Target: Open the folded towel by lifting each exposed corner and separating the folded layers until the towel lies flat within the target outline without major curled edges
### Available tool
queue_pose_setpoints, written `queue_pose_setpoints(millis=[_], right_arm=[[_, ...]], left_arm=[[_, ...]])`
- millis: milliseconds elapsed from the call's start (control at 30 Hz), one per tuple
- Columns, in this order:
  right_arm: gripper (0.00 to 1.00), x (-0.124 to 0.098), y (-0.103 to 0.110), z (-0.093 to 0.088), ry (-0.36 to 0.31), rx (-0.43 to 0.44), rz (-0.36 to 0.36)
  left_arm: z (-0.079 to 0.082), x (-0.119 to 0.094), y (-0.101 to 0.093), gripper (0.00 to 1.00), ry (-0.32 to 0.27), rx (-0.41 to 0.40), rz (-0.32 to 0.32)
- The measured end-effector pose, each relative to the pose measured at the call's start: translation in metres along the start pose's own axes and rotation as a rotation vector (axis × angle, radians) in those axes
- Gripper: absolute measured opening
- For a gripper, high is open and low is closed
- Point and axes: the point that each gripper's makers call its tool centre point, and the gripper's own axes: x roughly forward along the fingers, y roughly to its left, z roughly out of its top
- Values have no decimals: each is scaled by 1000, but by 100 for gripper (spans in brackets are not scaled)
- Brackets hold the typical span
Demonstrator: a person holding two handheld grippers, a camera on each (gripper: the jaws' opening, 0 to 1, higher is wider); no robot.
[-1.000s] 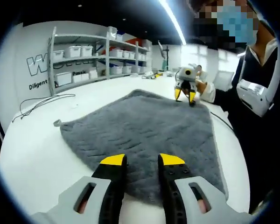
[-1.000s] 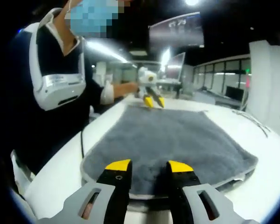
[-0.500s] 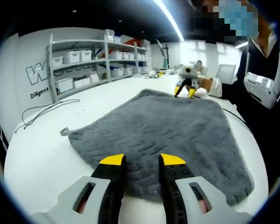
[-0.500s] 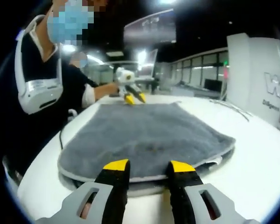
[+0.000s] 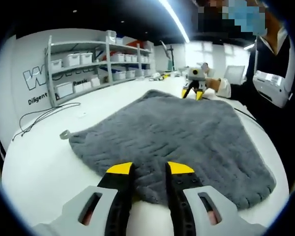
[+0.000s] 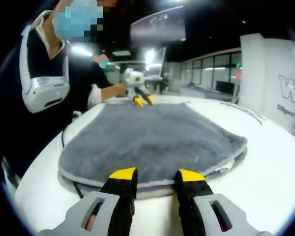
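Observation:
A grey quilted towel (image 5: pixel 172 132) lies spread on the white table (image 5: pixel 39 167), with a small loop tab at one corner (image 5: pixel 64 134). My left gripper (image 5: pixel 150 169) is open and hovers low over the towel's near edge, which runs under its jaws. Across the towel, my right gripper (image 5: pixel 192 92) rests at the far edge with its yellow tips apart. In the right gripper view the towel (image 6: pixel 152 137) shows two stacked layers along its near edge. My right gripper (image 6: pixel 156 175) is open just above that edge. My left gripper (image 6: pixel 141 101) stands at the far side.
A person in dark clothes with a white harness (image 5: pixel 273 88) stands at the table's side. Shelves with white bins (image 5: pixel 83 64) line the wall. A black cable (image 5: pixel 39 115) lies on the table, and another cable (image 6: pixel 77 188) runs out from under the towel.
Both views have shifted with the hands, and each gripper now sits lower and nearer its towel edge. The towel itself looks unmoved, and both sets of jaws keep the same gap.

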Motion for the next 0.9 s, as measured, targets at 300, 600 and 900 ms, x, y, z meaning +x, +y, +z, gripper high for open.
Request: queue_pose_setpoints(millis=[300,600,900], right_arm=[[25,-7,-2,-3,6,4,-10],[24,-10,-4,-5,9,25,-15],[24,-16,-1,-6,66,-13,-20]], left_arm=[[-1,0,-1,23,-3,1,-2],[-2,-1,1,23,0,-13,3],[-2,0,3,21,4,-36,23]])
